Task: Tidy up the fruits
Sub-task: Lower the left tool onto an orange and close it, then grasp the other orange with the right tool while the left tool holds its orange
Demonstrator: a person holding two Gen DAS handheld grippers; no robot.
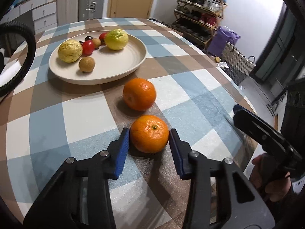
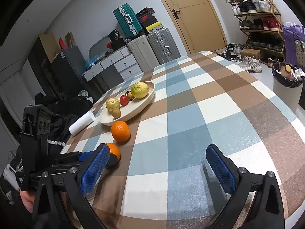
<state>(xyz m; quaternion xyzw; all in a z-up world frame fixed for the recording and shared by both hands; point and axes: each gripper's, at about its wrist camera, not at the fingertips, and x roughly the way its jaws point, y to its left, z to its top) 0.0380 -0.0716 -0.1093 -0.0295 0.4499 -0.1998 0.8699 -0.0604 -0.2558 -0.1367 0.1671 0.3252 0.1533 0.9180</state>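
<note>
Tan door (image 2: 198, 15); suitcases (image 2: 152, 47); shoe rack (image 2: 261, 24)

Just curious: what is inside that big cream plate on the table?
The plate holds two yellow-green bumpy fruits, two small red fruits, two small brown round ones and a dark one. Anything behind them is hidden.

Open table (image 2: 200, 114) is found from 12 to 3 o'clock. Passage at 11 o'clock is blocked by the second orange (image 1: 139, 93) and plate (image 1: 133, 64).
</note>
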